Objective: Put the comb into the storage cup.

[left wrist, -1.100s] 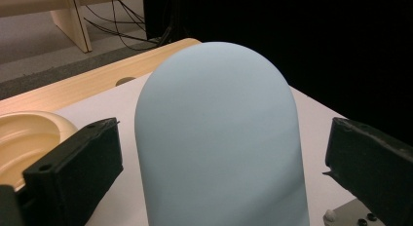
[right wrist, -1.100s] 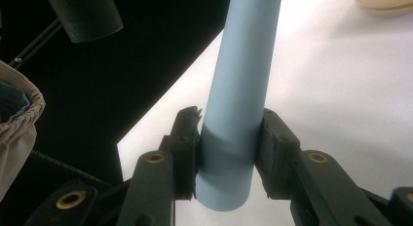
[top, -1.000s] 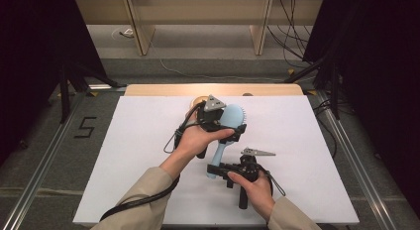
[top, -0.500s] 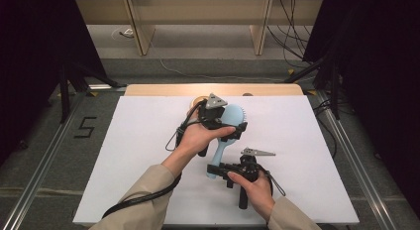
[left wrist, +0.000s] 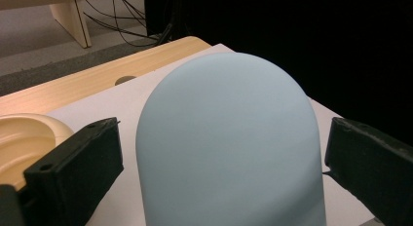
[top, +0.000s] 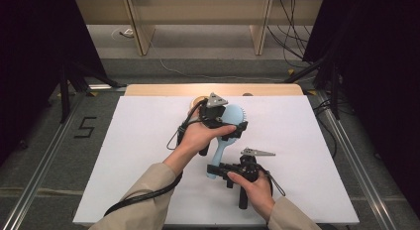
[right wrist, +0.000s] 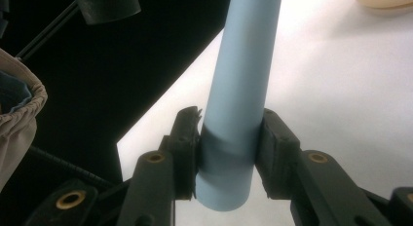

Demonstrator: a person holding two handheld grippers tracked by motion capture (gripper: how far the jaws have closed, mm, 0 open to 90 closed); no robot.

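Hairbrush [top: 224,136], pale blue, lies over the white board [top: 307,141] near its middle, head toward the far edge, handle toward me. From my left tongs' camera the smooth rounded back of the head [left wrist: 229,148] faces up between the jaws.

My left tongs [top: 229,126] sit at the brush head, jaws spread wide, one on each side of it, with clear gaps showing; no pinch there. My left hand [top: 200,136] covers part of the neck of the brush from above.

My right tongs [top: 214,169] are pinching the end of the handle [right wrist: 238,89], pads pressed on both sides of it.

Beyond the brush head, by the wooden strip [top: 163,89] at the board's far edge, stands a cream round container [left wrist: 24,138], just beside my left tongs.
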